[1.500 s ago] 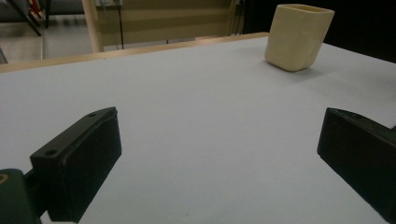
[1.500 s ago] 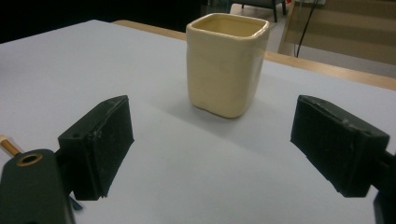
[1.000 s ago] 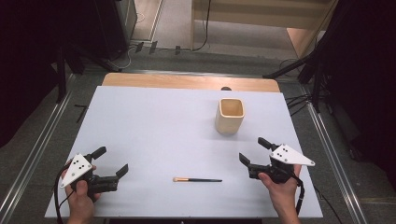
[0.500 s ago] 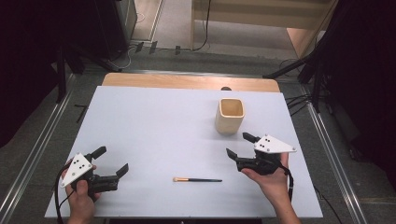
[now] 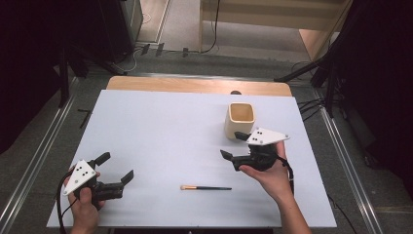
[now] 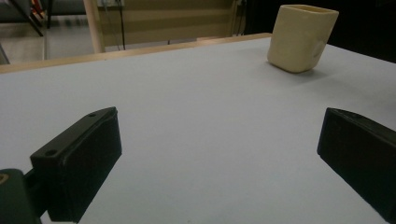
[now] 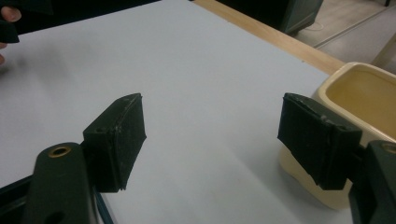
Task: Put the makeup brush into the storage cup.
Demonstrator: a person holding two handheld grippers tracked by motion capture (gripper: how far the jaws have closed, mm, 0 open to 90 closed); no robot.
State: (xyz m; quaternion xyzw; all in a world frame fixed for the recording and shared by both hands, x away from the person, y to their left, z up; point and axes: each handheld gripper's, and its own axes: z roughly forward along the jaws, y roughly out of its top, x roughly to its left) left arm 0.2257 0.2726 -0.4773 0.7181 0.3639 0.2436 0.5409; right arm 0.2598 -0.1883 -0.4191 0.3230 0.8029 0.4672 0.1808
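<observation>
A cream square cup [image 5: 240, 119] stands upright at the right rear of the white table [image 5: 165, 126]. Near the front edge lies a thin brush [image 5: 205, 187] with a dark handle and tan tip. My right gripper [image 5: 232, 145] hovers just in front of the cup, pointing left; its jaws have just been closing a little, stand open, and nothing is between them. In the right gripper view the cup [image 7: 359, 93] sits right behind the right-hand jaw of that gripper [image 7: 210, 135]. My left gripper [image 5: 117, 165] rests open at the front left; in its own view it [image 6: 219, 154] faces the far cup [image 6: 301, 37].
A wooden strip [image 5: 195, 85] borders the table's far edge. Metal rails [image 5: 34, 161] run along the floor on both sides, and cables lie on the floor beyond the table. The person's other hand [image 7: 7, 23] shows at the top left of the right gripper view.
My right gripper has moved left and farther from the front edge, rising a little, until it is next to the cup. Its jaws narrowed slightly. The left gripper, brush and cup kept still.
</observation>
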